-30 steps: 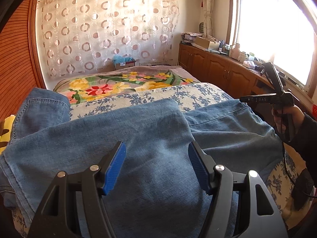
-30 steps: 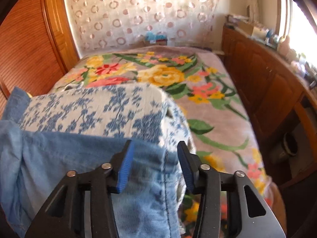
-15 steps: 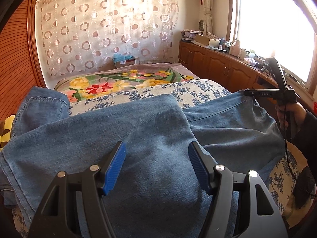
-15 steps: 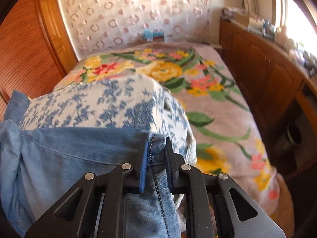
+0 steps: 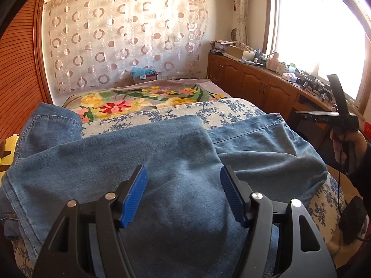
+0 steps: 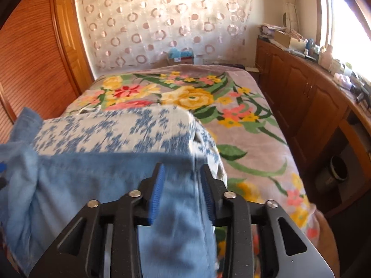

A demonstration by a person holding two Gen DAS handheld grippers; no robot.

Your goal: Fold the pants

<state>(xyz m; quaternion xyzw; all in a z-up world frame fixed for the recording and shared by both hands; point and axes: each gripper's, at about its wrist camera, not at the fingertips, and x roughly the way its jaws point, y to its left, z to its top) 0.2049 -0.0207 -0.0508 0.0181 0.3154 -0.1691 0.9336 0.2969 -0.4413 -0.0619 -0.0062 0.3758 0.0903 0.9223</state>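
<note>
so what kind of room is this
Most likely a home bedroom. A bed with a floral blanket fills the middle, the jeans lie spread on it, a sheer curtain hangs behind, and wooden cabinets cluttered with household items run under a sunny window.

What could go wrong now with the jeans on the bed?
1. The right tongs stand partly apart around the jeans hem, and the picture is blurred; the denim may slip out.
2. That hem lies at the edge of the blue-flowered quilt, so loose cloth could slide down the side.
3. The left tongs are open above the folded leg and pin nothing; a pull from the right might drag the fold askew.
</note>
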